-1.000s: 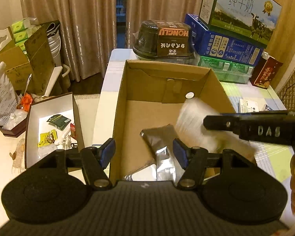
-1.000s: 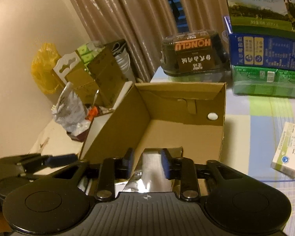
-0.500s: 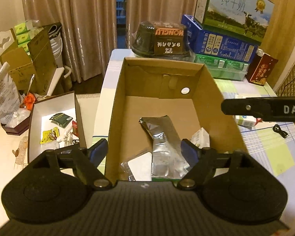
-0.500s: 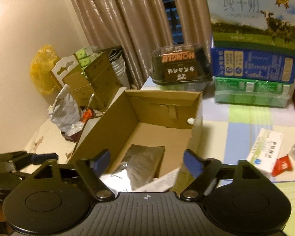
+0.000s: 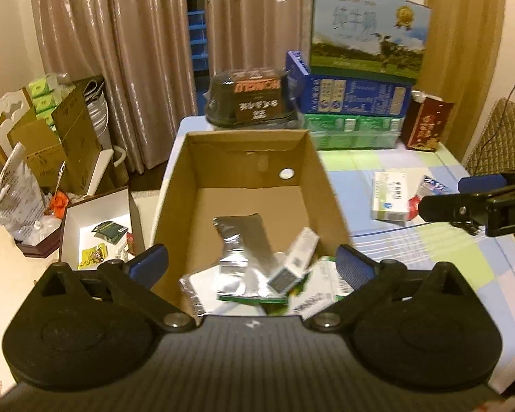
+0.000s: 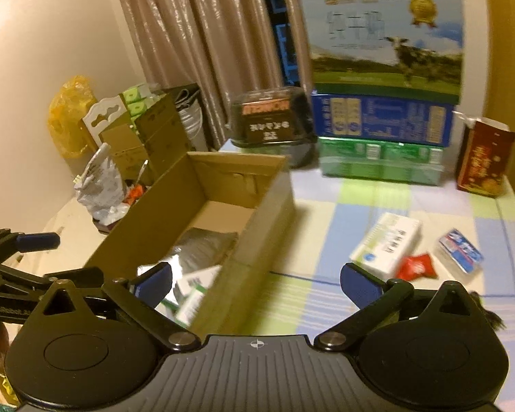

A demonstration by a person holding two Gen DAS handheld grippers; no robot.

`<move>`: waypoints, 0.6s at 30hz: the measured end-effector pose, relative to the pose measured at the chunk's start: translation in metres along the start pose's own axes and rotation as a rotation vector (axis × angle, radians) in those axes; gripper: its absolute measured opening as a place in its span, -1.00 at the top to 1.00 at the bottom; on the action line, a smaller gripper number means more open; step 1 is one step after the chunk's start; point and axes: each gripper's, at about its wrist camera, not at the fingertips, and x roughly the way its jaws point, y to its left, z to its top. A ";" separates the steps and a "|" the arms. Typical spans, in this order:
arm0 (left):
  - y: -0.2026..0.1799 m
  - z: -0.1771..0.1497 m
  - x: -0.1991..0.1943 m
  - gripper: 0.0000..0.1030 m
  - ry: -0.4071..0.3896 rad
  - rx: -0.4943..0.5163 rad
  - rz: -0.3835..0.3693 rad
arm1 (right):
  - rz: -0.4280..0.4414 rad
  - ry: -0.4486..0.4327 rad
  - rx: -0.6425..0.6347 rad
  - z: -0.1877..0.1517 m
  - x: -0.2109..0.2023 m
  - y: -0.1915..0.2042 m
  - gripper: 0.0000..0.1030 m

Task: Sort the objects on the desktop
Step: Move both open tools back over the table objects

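left gripper (image 5: 250, 262): jaws opening, nothing between | right gripper (image 6: 255, 279): jaws opening, nothing gripped | silver pouch (image 5: 243, 240) + small white box (image 5: 293, 257): inside cardboard box (image 5: 175, 185) | white medicine box (image 6: 388, 242): on table (image 6: 326, 213), beside cardboard box

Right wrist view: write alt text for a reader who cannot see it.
The right hand-held gripper, jaws opening and empty, hangs over the edge of a cardboard box holding a silver pouch. On the checked tablecloth beside the box lie a white medicine box and a red packet.
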 end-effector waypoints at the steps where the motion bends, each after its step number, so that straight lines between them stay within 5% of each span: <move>1: -0.006 0.000 -0.004 -0.97 -0.003 0.001 -0.002 | -0.002 -0.002 0.003 -0.002 -0.007 -0.005 -0.96; 18: -0.118 -0.014 -0.035 -0.98 -0.003 0.065 -0.083 | -0.106 -0.026 0.107 -0.048 -0.100 -0.111 -0.96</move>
